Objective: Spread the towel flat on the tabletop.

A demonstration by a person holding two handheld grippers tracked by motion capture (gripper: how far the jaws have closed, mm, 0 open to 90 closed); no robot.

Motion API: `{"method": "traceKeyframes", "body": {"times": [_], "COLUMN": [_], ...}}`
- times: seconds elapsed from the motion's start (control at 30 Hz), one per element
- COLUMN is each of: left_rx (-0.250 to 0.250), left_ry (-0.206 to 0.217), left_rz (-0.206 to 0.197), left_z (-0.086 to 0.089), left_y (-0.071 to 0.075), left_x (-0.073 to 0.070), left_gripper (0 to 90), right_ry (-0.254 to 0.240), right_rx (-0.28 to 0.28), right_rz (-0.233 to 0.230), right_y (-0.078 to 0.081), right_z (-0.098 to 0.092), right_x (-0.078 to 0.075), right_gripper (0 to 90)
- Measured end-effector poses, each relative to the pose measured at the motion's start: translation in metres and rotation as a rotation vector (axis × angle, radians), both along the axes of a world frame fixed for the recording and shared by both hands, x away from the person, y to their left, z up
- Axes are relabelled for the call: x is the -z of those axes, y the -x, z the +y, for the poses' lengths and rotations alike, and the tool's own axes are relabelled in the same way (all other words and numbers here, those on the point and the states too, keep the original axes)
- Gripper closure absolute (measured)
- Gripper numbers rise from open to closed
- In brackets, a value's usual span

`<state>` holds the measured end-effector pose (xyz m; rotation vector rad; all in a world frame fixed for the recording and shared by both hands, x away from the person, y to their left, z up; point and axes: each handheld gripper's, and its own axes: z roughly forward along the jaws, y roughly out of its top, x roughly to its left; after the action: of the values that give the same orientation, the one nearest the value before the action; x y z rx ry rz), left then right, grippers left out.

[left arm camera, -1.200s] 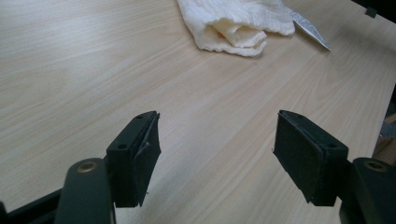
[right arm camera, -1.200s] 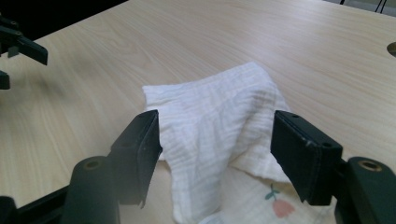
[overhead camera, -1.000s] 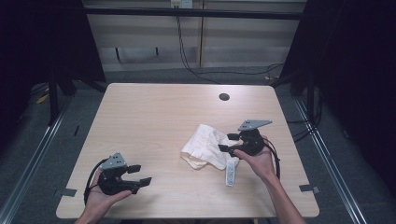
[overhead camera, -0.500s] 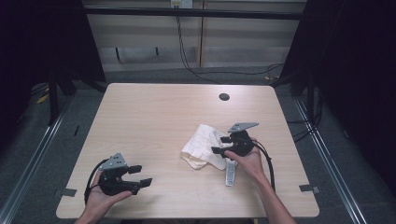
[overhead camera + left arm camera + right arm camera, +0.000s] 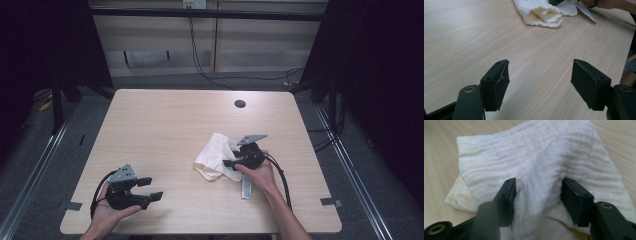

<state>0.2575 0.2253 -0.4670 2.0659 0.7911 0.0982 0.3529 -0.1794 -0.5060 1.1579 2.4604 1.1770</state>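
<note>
Left gripper [image 5: 145, 189] near front-left table edge, held in person's left hand [image 5: 107, 212], jaws wide apart, bare wood between them.

Right gripper [image 5: 234, 162] farther in, right of centre, jaws just been closing, now pinching raised fold of white cloth [image 5: 544, 167] between both pads.

Cloth lies crumpled on wooden table [image 5: 165, 125], right of centre; white label strip [image 5: 246, 186] beside right hand [image 5: 260, 175].

Round dark hole [image 5: 240, 104] near table's far edge.

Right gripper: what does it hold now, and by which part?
The right gripper pinches a raised fold in the middle of the white cloth; its jaws have just been closing. The left gripper holds nothing.
</note>
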Motion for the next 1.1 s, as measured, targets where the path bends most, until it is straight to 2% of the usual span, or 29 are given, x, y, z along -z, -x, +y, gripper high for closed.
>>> {"method": "traceKeyframes", "body": {"times": [0.03,0.07,0.1,0.13,0.17,0.2,0.23,0.4,0.43,0.53,0.63,0.77,1.1], "left_rx": [0.001,-0.001,0.001,0.001,0.003,0.003,0.002,0.000,-0.004,-0.001,-0.008,-0.011,-0.004], "left_ry": [-0.001,-0.004,-0.006,-0.006,-0.008,-0.008,-0.007,-0.010,0.003,0.007,0.026,0.018,-0.001], "left_rz": [0.006,0.003,0.002,0.002,0.002,0.002,0.003,0.002,-0.005,-0.011,0.000,0.006,0.002], "left_z": [-0.001,-0.001,-0.002,-0.002,-0.002,-0.002,-0.002,-0.001,-0.001,0.001,0.002,0.002,-0.001], "left_y": [-0.001,0.000,0.000,0.000,0.000,0.000,0.000,0.000,0.001,0.001,0.001,0.000,0.000], "left_x": [0.001,0.001,0.001,0.001,0.001,0.001,0.001,0.000,0.000,-0.001,-0.001,-0.001,0.000], "left_gripper": [30.3,30.3,30.3,30.2,30.2,30.2,30.2,30.3,30.7,32.0,32.2,33.6,36.8], "right_ry": [0.002,0.000,0.000,0.000,0.001,0.001,-0.012,-0.026,-0.018,-0.022,-0.026,-0.034,-0.005], "right_rx": [0.005,-0.005,-0.013,-0.013,-0.026,-0.026,-0.030,-0.050,-0.057,-0.065,-0.071,-0.080,-0.112], "right_rz": [-0.003,-0.002,0.007,0.007,0.014,0.014,0.027,0.050,0.056,0.061,0.069,0.081,0.105], "right_y": [0.002,0.002,0.002,0.002,0.002,0.002,0.002,0.004,0.006,0.009,0.011,0.019,0.036], "right_z": [0.000,0.000,0.000,0.000,0.001,0.001,0.001,0.003,0.005,0.007,0.007,0.010,0.016], "right_x": [0.000,0.000,0.000,0.000,-0.001,-0.001,0.000,-0.001,-0.002,-0.002,-0.002,-0.003,-0.007], "right_gripper": [58.5,63.7,67.6,67.6,73.4,73.4,77.3,80.6,80.8,81.2,81.3,81.3,81.7]}}
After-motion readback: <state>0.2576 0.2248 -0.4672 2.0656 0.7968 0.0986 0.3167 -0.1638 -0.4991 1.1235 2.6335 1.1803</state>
